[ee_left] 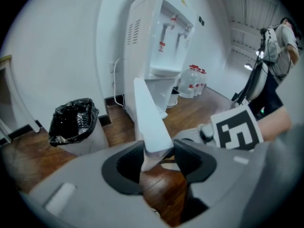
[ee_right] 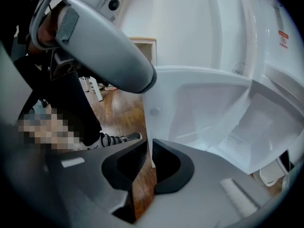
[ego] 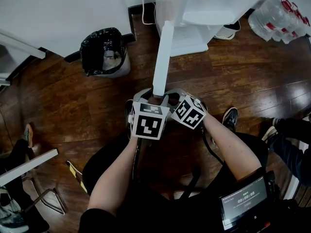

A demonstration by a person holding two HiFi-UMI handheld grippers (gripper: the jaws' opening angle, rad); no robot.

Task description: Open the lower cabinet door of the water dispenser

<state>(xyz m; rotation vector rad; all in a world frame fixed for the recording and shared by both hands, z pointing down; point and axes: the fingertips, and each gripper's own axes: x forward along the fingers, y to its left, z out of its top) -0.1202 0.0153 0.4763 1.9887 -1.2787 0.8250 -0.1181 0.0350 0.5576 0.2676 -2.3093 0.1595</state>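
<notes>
The white water dispenser [ego: 194, 13] [ee_left: 161, 37] stands against the wall. Its lower cabinet door [ego: 163, 57] [ee_left: 149, 122] [ee_right: 204, 113] is swung out toward me and shows edge-on in the head view. Both grippers meet at the door's free end. My left gripper [ego: 154, 97] [ee_left: 159, 151] has the door's thick corner wedged between its pads. My right gripper [ego: 164, 98] [ee_right: 149, 158] is nearly closed on a thin white lip of the door, whose moulded inner face fills the right of the right gripper view. The left gripper's grey body [ee_right: 104, 46] hangs just above.
A bin lined with a black bag [ego: 103, 52] [ee_left: 73, 122] stands left of the dispenser. Several water bottles [ego: 279, 16] [ee_left: 192, 80] sit to its right. A person's legs and shoes [ego: 286, 135] are at the right, a chair [ego: 29, 166] at the lower left.
</notes>
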